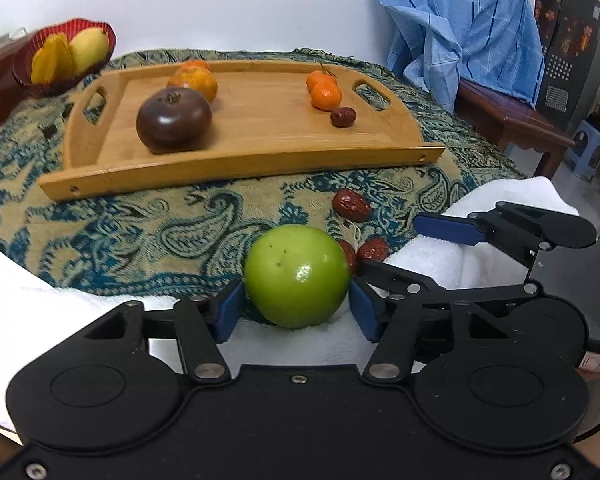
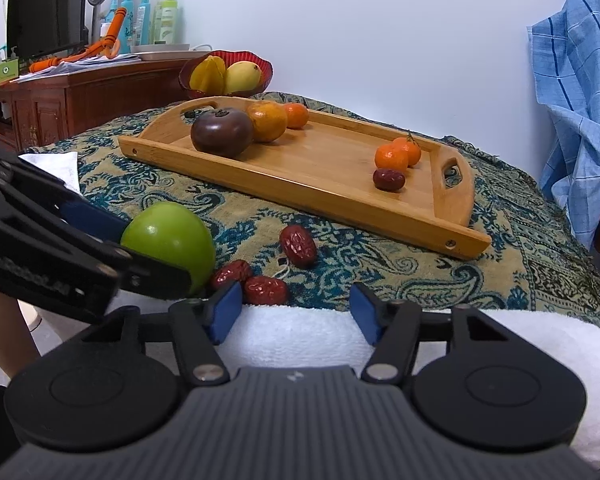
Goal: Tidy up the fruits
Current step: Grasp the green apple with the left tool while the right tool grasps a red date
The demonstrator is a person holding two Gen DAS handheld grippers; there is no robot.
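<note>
A green apple [image 1: 296,276] rests on the white towel [image 1: 60,300] at the table's near edge. My left gripper [image 1: 296,312] is shut on it, one blue pad against each side. The right wrist view shows the same grip on the apple [image 2: 168,236] by the left gripper [image 2: 156,252]. My right gripper [image 2: 296,308] stands open over the towel, nothing between its pads. Three red dates [image 2: 266,290] lie on the patterned cloth just ahead of its left finger. The wooden tray [image 1: 240,168] holds a dark purple fruit [image 1: 174,122], oranges [image 1: 194,80], small tangerines [image 1: 324,90] and one date [image 1: 343,117].
A red bowl [image 1: 60,56] with a mango and a starfruit stands at the table's far left corner. A blue checked cloth [image 1: 460,24] hangs over a wooden chair on the right. A wooden cabinet [image 2: 60,96] with bottles stands beyond the table's left side.
</note>
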